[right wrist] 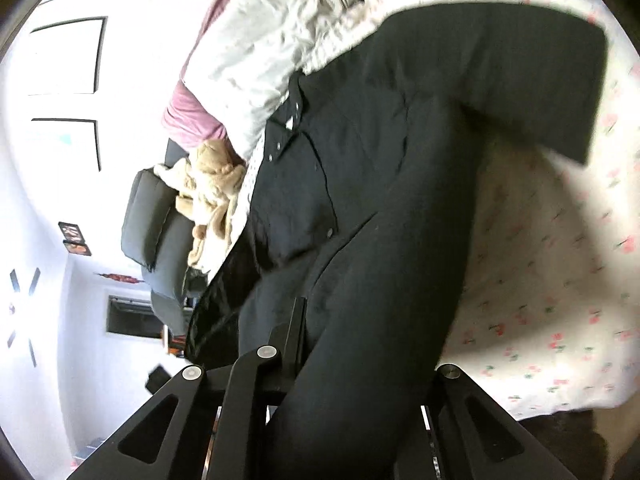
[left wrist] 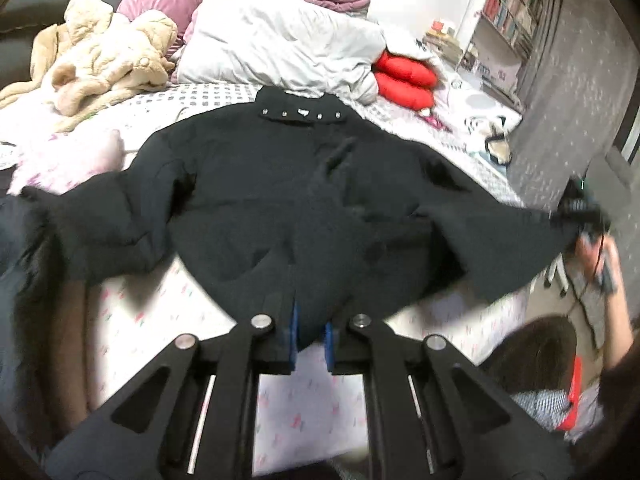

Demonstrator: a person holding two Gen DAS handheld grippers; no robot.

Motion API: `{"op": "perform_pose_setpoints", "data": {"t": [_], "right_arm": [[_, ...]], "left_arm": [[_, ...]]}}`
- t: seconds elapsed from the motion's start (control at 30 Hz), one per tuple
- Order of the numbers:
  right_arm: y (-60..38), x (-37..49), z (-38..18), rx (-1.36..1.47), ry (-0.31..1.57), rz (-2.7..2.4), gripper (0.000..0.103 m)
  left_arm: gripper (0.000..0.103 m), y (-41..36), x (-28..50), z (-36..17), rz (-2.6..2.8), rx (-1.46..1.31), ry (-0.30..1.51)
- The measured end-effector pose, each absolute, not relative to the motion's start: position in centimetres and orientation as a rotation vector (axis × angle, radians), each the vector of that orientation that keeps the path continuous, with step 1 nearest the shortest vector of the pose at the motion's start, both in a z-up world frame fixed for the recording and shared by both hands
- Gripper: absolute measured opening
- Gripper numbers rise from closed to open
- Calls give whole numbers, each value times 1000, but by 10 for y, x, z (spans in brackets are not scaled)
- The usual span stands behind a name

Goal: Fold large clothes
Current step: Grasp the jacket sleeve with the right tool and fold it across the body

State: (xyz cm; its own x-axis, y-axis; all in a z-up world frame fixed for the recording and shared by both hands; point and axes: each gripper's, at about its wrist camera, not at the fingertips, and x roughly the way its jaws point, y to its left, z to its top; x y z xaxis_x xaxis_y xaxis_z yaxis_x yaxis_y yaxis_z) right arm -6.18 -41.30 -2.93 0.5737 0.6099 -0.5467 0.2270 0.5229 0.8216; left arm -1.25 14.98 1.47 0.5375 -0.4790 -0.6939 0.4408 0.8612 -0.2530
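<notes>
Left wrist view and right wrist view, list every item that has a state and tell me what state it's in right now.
Black jacket: spread over the bed, collar away from the camera, hem and one sleeve lifted.
Left gripper: shut on the jacket's hem.
Right gripper: shut on the jacket's sleeve.
Beige coat: crumpled, unfolded.
White duvet: bunched in a heap.
Bed sheet: laid flat.

A jacket (left wrist: 280,200) is being spread across the bed (left wrist: 160,312) — collar toward the far side, hem pinched in the left tongs (left wrist: 311,340). Behind it a duvet (left wrist: 280,44) is being heaped; to its left a crumpled coat (left wrist: 108,56), to its right a cushion (left wrist: 404,80).
</notes>
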Motion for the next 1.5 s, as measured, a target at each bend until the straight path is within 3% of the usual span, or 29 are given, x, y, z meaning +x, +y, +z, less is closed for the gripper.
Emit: {"op": "perform_pose_setpoints", "data": {"t": [0.17,0.33,0.4,0.43,0.47,0.53,0.57,0.67,0.7,0.73,0.77,0.9,1.1,1.17,1.2,1.23,1.27,1.33,1.5], "right_arm": [[-429,-68,-21,934,1032,183,12],[-438,-77,-46,826,1168,81,12],[-442,-84,-61,773,1235,23,15],[-446,-90,-68,748,1262,-6,16],[-451,-93,-75,731,1293,-38,17],[-460,-103,-82,734,1311,-61,22],[-465,-106,-82,735,1307,-69,22],[-475,-111,-73,741,1271,-80,30],[-476,-112,-70,742,1257,-78,51],[-477,-113,-67,744,1236,-75,82],[-476,-111,-64,746,1215,-72,90],[-468,-104,-76,766,1206,-8,90],[-458,-93,-130,763,1340,-49,90],[-450,-87,-149,779,1373,-35,85],[-448,-87,-154,790,1375,-18,68],[-443,-86,-158,814,1376,17,35],[-438,-84,-158,828,1377,47,21],[-435,-81,-140,785,1337,62,9],[-450,-93,-83,707,1193,61,6]], "left_arm": [[10,162,-47,-1,-504,34,941],[10,171,-80,-10,-506,45,1009],[16,178,-92,-2,-520,-5,985],[30,183,-96,3,-522,-31,968],[52,187,-98,9,-520,-61,945],[79,191,-98,15,-505,-98,911],[83,192,-95,15,-492,-115,902],[84,193,-72,-1,-427,-189,961],[84,191,-59,-12,-388,-214,1007],[84,188,-56,-20,-370,-226,1034],[84,185,-43,-33,-347,-249,1081],[84,171,-9,-87,-217,-230,1257],[84,157,7,-157,-139,-230,1440],[83,154,5,-170,-145,-270,1466],[79,152,4,-169,-145,-260,1456],[60,147,3,-166,-167,-244,1447],[27,145,2,-162,-185,-242,1437],[10,144,-2,-143,-186,-224,1388],[9,150,-25,-100,-202,-144,1266]]}}
